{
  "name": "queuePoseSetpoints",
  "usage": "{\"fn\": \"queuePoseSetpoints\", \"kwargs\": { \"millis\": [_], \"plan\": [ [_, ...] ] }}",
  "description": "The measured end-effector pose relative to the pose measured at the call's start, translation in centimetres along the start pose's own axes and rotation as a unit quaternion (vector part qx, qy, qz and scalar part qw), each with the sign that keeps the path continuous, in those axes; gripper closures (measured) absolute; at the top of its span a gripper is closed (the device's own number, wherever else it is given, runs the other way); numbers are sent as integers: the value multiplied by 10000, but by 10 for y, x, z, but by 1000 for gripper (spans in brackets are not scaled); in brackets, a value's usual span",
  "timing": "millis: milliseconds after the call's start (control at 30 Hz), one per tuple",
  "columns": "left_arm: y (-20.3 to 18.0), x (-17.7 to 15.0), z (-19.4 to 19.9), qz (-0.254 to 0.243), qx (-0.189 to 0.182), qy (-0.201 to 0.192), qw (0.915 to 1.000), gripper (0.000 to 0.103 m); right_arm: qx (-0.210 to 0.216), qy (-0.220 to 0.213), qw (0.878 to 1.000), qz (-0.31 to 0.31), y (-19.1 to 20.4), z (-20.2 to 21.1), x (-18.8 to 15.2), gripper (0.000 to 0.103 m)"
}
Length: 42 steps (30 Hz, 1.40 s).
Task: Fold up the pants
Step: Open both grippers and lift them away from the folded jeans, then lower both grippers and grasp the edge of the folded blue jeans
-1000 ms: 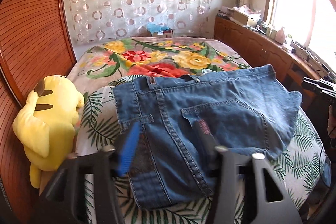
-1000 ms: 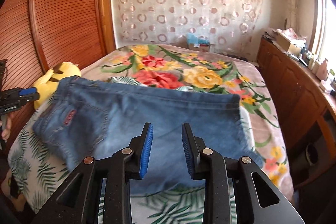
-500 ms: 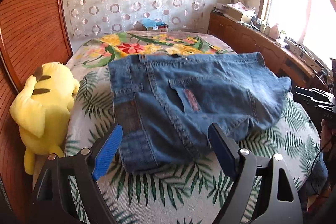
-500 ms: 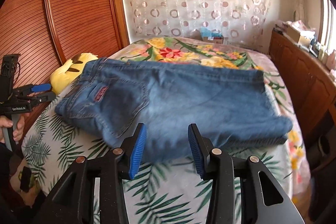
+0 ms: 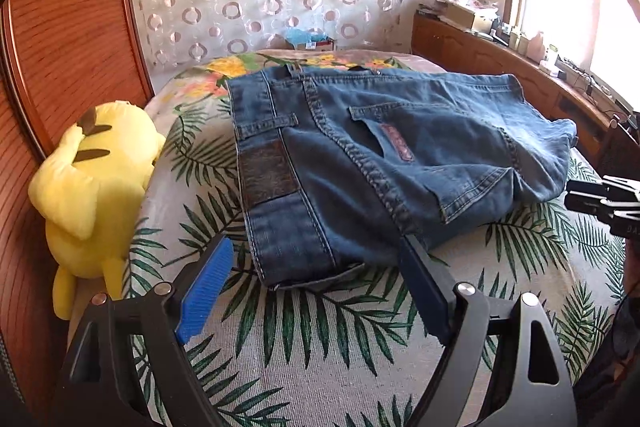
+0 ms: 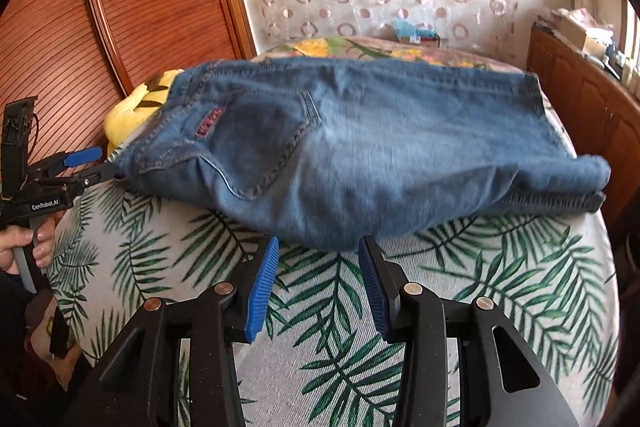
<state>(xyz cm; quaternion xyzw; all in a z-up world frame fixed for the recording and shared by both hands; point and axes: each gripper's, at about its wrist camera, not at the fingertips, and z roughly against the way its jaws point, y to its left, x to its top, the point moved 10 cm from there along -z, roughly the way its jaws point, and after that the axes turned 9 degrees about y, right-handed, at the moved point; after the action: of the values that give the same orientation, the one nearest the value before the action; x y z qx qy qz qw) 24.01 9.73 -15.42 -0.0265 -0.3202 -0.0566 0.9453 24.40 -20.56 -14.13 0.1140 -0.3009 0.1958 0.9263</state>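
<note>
Folded blue jeans [image 5: 360, 155] lie on the bed, back pocket up, waistband toward the left. They also show in the right wrist view [image 6: 380, 147]. My left gripper [image 5: 316, 263] is open and empty, its fingers either side of the waistband end's near edge, just short of it. My right gripper [image 6: 316, 259] is open and empty, just short of the folded stack's near edge. The left gripper also shows in the right wrist view [image 6: 96, 167] at the jeans' waist end. The right gripper shows at the right edge of the left wrist view [image 5: 600, 199].
The bed [image 5: 320, 347] has a palm-leaf sheet near me and a flowered cover [image 5: 224, 71] farther back. A yellow plush toy [image 5: 92, 187] lies at the left against the wooden headboard [image 5: 68, 39]. A wooden cabinet [image 6: 592, 95] with clutter runs along the right.
Both grippers have let go of the jeans, opened wider and pulled back toward me. The jeans now lie folded flat on the bed.
</note>
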Motion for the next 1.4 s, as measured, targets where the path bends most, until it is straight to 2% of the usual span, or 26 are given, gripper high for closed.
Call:
{"fn": "queuePoseSetpoints", "kwargs": {
  "millis": [267, 733, 900, 1067, 1200, 1267, 1400],
  "plan": [
    [15, -6, -12, 65, 72, 219, 9997, 19, -26, 254, 9996, -110, -4, -19, 1, 60],
    [20, -6, -27, 45, -8, 389, 9992, 19, 107, 191, 9997, -110, 17, -46, 26, 60],
    [18, -8, -30, 51, -117, 440, 9989, 31, 185, 71, 9998, -78, 23, -47, 30, 60],
    [10, -6, -27, 21, -272, 406, 9988, 54, 266, -57, 9996, -98, 25, -44, 34, 60],
    [6, -3, -24, 9, -317, 366, 9988, 64, 330, -138, 9993, -101, 24, -40, 37, 60],
    [5, -3, -23, 1, -321, 341, 9989, 74, 370, -176, 9991, -115, 24, -38, 39, 60],
    [3, 0, -18, 10, -351, 253, 9991, 81, 419, -202, 9988, -118, 25, -38, 39, 60]
  ]
}}
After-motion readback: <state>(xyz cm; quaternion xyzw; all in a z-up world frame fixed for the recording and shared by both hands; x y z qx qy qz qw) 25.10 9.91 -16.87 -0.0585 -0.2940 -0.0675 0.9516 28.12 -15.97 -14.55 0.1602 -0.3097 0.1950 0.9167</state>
